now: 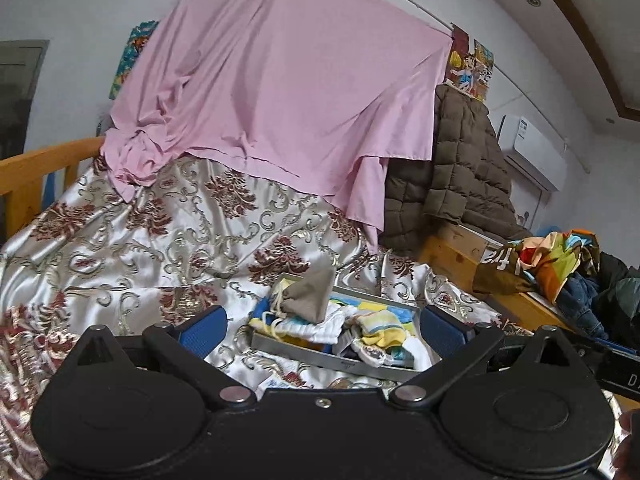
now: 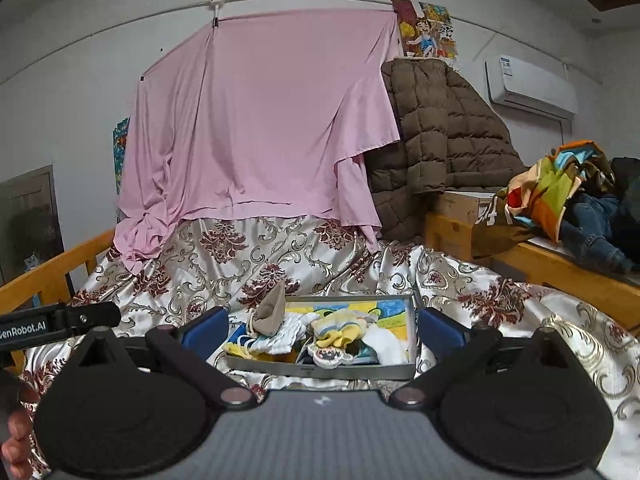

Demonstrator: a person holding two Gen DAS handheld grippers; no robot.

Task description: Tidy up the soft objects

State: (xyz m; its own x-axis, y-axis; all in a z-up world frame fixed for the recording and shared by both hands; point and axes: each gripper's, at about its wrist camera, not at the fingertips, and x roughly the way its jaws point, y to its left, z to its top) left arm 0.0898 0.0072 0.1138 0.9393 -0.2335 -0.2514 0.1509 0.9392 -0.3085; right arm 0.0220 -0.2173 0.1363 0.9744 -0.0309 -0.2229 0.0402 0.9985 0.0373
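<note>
Two grippers are hovering over a patterned bedspread (image 1: 132, 240), both pointing at a shallow grey tray (image 1: 320, 358) of soft items. Through the left wrist camera, the left gripper (image 1: 322, 326) is holding its blue fingers (image 1: 204, 326) spread wide and empty; the tray is lying just ahead and slightly to the right, its long axis slanting away rightward. A taupe drawstring pouch (image 1: 312, 294) is slumping over the tray's far left corner, with small pale socks (image 1: 376, 330) heaped beside it toward the tray's middle. Through the right wrist camera, the right gripper (image 2: 322, 330) is likewise spread and empty, facing the tray (image 2: 320, 372) squarely, its long side running crosswise between the fingertips. Here the pouch (image 2: 272, 314) is sitting toward the tray's left end, nearer the left gripper, whose black body (image 2: 60, 322) is showing left of the tray. Nothing is blocking either approach. A pink sheet (image 2: 260, 120) and brown padded coat (image 2: 436, 128) are hanging well behind the tray.
</note>
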